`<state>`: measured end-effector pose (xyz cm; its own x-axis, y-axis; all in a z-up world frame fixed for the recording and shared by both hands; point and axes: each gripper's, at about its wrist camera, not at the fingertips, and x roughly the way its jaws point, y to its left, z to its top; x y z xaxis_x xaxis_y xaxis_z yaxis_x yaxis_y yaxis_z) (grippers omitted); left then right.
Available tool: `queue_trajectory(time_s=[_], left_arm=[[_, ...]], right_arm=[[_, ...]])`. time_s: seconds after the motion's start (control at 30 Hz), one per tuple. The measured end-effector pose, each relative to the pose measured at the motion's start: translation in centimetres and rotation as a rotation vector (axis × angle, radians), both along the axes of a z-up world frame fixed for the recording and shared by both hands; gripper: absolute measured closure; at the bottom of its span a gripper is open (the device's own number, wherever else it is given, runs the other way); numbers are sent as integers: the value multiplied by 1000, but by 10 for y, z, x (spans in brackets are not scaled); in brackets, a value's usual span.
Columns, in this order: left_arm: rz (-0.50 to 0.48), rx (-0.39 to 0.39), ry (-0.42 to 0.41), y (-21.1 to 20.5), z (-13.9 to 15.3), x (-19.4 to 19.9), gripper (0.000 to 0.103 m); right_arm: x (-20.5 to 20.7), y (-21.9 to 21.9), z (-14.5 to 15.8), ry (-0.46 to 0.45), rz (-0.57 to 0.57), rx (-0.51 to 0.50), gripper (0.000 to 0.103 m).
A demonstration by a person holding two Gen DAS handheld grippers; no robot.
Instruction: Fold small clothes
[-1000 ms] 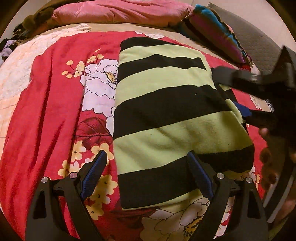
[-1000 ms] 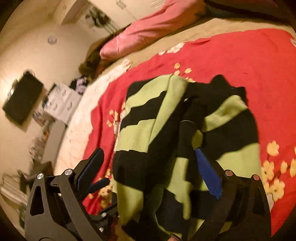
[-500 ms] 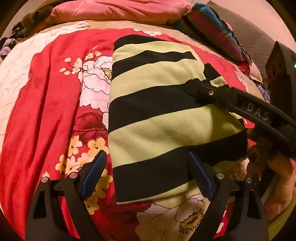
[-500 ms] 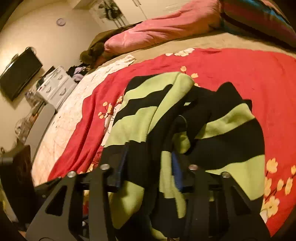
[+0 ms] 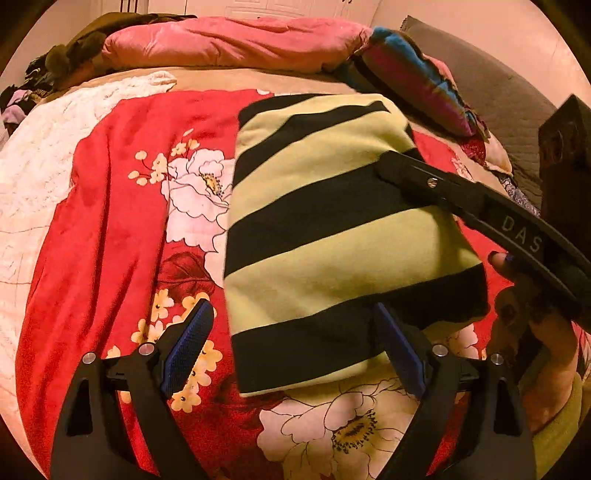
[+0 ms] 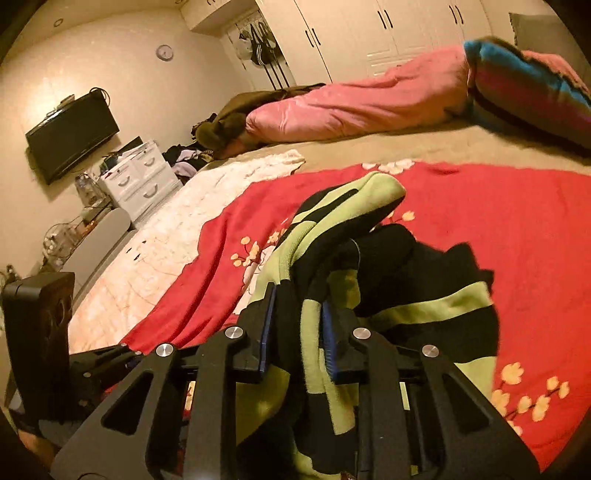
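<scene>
A green-and-black striped garment (image 5: 332, 236) lies folded on the red floral blanket (image 5: 110, 221). My left gripper (image 5: 293, 347) hangs open just above the garment's near edge, and its blue pads (image 5: 188, 343) touch nothing. In the right wrist view my right gripper (image 6: 297, 332) is closing its jaws on a bunched fold of the striped garment (image 6: 424, 306), with cloth pressed between the pads and raised off the blanket. In the left wrist view the right gripper's fingers (image 5: 436, 184) reach over the garment's right edge, held by a hand (image 5: 532, 332).
A pink quilt (image 5: 229, 44) and a multicoloured striped blanket (image 5: 413, 77) lie along the bed's far side. A white quilt (image 6: 177, 229) covers the bed's left part. Beyond the bed stand a white drawer unit (image 6: 140, 181), a wall television (image 6: 72, 134) and wardrobes (image 6: 369, 29).
The right jaws went from wide open to closed on the garment's edge and lifted it while the wrist rolled. The left gripper rose a little and stayed open.
</scene>
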<state>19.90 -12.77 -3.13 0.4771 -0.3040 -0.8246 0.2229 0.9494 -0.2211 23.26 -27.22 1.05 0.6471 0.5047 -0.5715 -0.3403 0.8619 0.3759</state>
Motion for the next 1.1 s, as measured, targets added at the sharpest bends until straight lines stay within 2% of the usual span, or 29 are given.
queue_trajectory(time_s=[0.2,0.33,0.37,0.43,0.5,0.57,0.67,0.9,1.0,1.1], left_arm=[[10,-3,1,4,0,-1,16],[15,1,9,5,-5,1,16],[15,2,12,5,-6,1,16],[14,7,11,5,-6,2,16],[15,13,8,5,-6,2,16],[19,15,6,6,-6,2,15],[28,20,3,7,-5,2,11],[31,31,-22,7,-1,1,10],[31,34,-20,4,-3,1,9],[27,44,-15,0,-5,1,9]], right_arm=[[-4,-26,8,-7,-55,-47,88],[9,-50,-23,124,-130,-100,86],[13,-56,-35,172,-145,-89,85],[15,-62,-44,205,-155,-48,84],[13,-62,-44,205,-152,-65,82],[13,-59,-44,202,-161,-121,72],[12,-62,-47,217,-178,-140,63],[3,-78,-31,175,-193,-73,61],[4,-85,-35,197,-203,-53,61],[10,-82,-48,246,-212,-152,60]])
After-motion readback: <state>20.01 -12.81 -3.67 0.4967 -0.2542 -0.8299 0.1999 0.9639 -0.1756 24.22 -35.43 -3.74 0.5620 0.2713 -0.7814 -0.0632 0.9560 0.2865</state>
